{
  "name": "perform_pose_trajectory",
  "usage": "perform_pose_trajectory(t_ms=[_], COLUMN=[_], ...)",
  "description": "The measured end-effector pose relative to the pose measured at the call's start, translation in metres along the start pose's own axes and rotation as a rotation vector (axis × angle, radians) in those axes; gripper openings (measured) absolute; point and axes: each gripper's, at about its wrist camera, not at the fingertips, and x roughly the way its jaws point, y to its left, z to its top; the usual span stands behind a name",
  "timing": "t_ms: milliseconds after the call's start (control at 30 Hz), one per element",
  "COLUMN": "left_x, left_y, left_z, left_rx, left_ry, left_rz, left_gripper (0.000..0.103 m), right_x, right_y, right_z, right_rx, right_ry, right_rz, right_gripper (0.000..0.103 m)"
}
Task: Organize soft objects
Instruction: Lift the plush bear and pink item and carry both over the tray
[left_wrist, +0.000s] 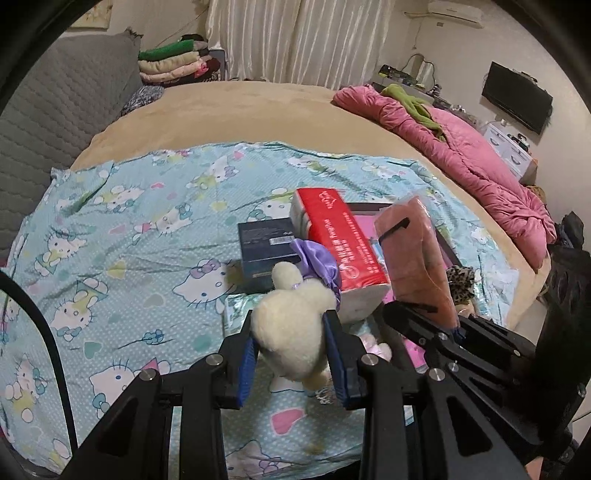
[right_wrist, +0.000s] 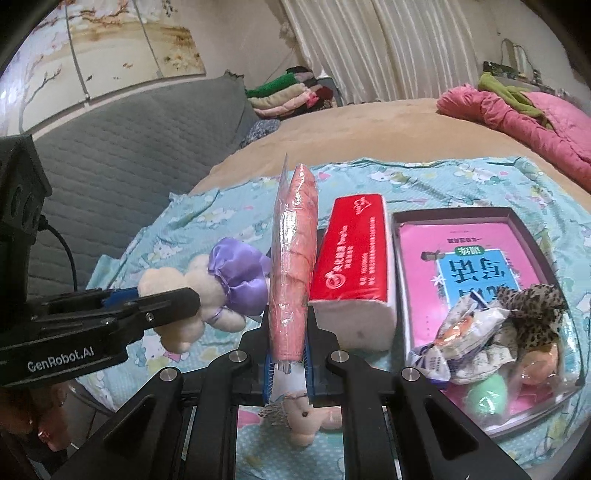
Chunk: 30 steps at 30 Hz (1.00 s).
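My left gripper (left_wrist: 291, 343) is shut on a cream plush toy (left_wrist: 291, 325) with a purple satin bow (left_wrist: 317, 262), held above the bedsheet. In the right wrist view the same plush toy (right_wrist: 184, 291) hangs in the left gripper (right_wrist: 184, 295) at the left. The right gripper (right_wrist: 290, 354) is shut on the lower end of a salmon-pink cloth packet (right_wrist: 293, 277) in clear plastic, held upright. That packet (left_wrist: 417, 258) and the right gripper (left_wrist: 439, 323) also show at the right of the left wrist view. A small pink plush (right_wrist: 306, 424) lies on the sheet below the right gripper.
A red tissue pack (right_wrist: 351, 258) lies on the cat-print sheet (left_wrist: 129, 229), beside a dark shallow box (right_wrist: 450, 213) holding a pink book, snack packets (right_wrist: 465, 339), a leopard scrunchie (right_wrist: 532, 310) and a green egg (right_wrist: 484, 402). A dark blue box (left_wrist: 266, 251) sits behind the plush. A pink quilt (left_wrist: 472, 155) lies far right.
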Motion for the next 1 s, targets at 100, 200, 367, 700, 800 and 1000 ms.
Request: perform_pose_trajectory(t_ms=[100,200,367,700,800,1000], left_x=[-0.003,-0.006,-0.009,-0.006,-0.003,0.004], left_y=[-0.01,-0.02,-0.041,-0.086,-0.097,-0.114], left_z=[0.002,0.005,0.009,0.017,0.019,0.024], left_rx=[0.005,0.017,0.052,0.099,0.106,0.122], left_ry=[-0.004,-0.012,-0.023,-0.029,-0.024,-0.026], left_rz=[-0.015,-0.014,-0.022,-0.087,-0.105,-0.136], left_gripper=[0.034,0.034,0.034,0.034,0.034,0.034], right_x=[-0.011,-0.019,-0.037,-0.072,-0.078,-0.093], right_y=[-0.007,-0.011,-0.019,-0.053,-0.068,-0.097], right_z=[0.004,0.008,0.015,0.024,0.026,0.025], right_rx=[0.015,0.017,0.023,0.07,0.09,0.138], right_ry=[-0.021,-0.036,-0.07,-0.13,-0.133,-0.147], right_rz=[-0.007,-0.027,-0.055,-0.117,-0.142,-0.192], right_gripper=[0.013,0.013,0.013,0.013,0.013,0.013])
